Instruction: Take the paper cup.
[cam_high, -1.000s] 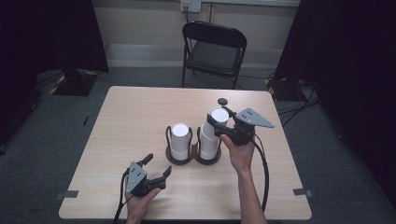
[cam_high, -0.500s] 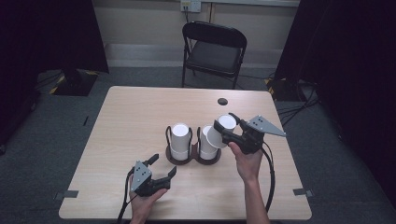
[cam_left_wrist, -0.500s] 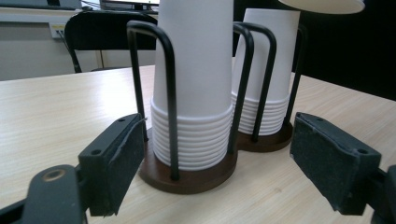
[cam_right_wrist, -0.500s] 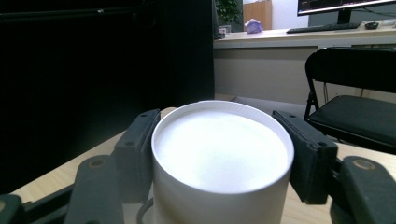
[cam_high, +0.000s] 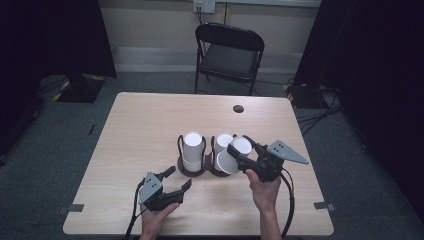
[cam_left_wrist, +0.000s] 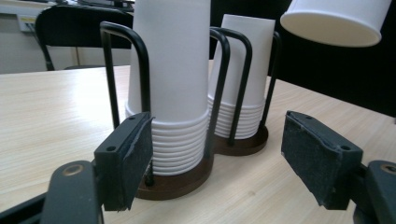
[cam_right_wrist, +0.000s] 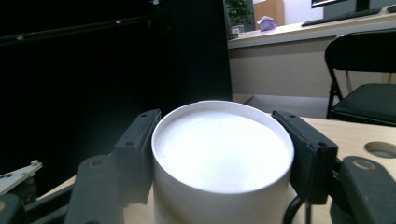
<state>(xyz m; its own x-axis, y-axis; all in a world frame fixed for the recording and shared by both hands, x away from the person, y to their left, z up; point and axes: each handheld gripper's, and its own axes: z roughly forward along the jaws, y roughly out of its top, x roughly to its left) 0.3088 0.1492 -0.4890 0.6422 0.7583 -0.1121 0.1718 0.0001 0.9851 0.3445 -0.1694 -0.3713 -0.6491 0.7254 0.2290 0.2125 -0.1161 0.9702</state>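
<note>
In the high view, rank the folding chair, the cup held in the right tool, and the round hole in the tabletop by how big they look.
1. Folding chair, clearly largest, though it stands farther from the camera.
2. Held cup, clamped in the right tool.
3. Round hole, smallest by far.

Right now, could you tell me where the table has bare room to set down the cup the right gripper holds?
The table is bare left of and beyond the cup holder, up to the cable hole. It is crowded around the holder, between the left gripper and the right gripper with its paper cup.
</note>
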